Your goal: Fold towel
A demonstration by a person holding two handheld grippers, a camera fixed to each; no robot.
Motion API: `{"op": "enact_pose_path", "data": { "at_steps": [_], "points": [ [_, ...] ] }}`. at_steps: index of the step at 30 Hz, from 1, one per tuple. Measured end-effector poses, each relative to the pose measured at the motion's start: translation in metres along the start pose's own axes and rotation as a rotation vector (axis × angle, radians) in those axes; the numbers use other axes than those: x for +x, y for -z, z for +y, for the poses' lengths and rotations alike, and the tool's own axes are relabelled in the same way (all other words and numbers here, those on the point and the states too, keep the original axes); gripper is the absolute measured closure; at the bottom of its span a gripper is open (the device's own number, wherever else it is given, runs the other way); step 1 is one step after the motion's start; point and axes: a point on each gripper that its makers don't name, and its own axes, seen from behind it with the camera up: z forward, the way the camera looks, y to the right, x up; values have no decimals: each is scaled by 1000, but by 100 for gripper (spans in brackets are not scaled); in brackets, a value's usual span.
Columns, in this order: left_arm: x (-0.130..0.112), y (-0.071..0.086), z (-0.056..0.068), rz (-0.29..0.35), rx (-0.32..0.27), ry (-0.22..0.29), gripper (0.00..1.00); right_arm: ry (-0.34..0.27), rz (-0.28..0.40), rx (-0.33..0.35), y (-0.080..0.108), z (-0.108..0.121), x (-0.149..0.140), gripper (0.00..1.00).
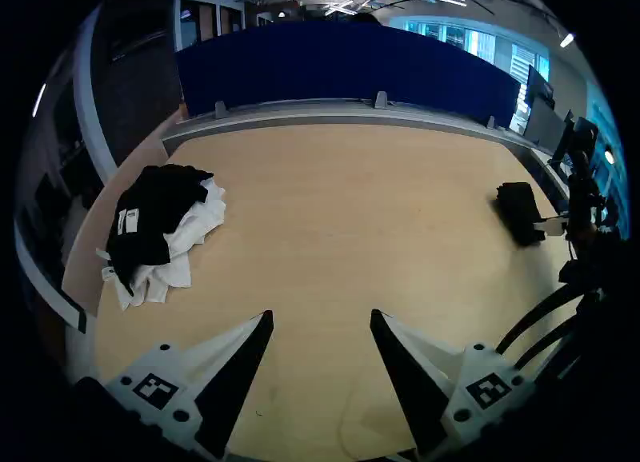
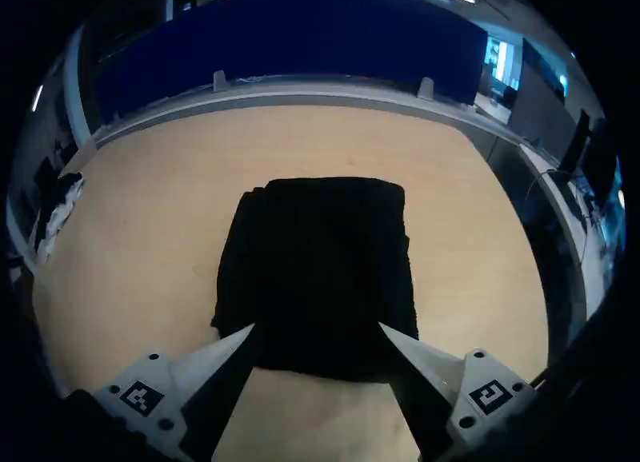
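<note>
A folded black towel (image 2: 316, 262) lies flat on the wooden table (image 2: 144, 222), directly ahead of my right gripper (image 2: 318, 328). That gripper stands open, its fingertips (image 2: 250, 331) spread over the towel's near edge without pinching it. In the left gripper view the same towel (image 1: 518, 210) sits at the far right, with the right gripper (image 1: 560, 222) beside it. My left gripper (image 1: 320, 318) is open above bare table (image 1: 336, 222), holding nothing. A heap of black and white towels (image 1: 160, 230) rests at the table's left side, and also appears as a sliver of the heap (image 2: 58, 210).
A blue partition (image 1: 344, 62) runs along the table's far edge. Monitors (image 1: 548, 118) stand at the right end. Dark cables (image 1: 544, 326) curve near the lower right of the left gripper view. The table's left edge (image 1: 80, 246) is close to the heap.
</note>
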Motion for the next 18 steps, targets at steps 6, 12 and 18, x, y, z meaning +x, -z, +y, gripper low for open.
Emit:
{"op": "enact_pose_path", "data": {
  "at_steps": [6, 12, 18],
  "points": [
    [1, 1, -2, 1, 4, 6, 10, -10, 61, 5, 7, 2, 34, 0],
    [3, 2, -3, 3, 11, 11, 10, -11, 88, 0, -3, 12, 68, 0],
    [2, 1, -4, 1, 24, 20, 10, 12, 84, 4, -20, 16, 91, 0]
  ]
}}
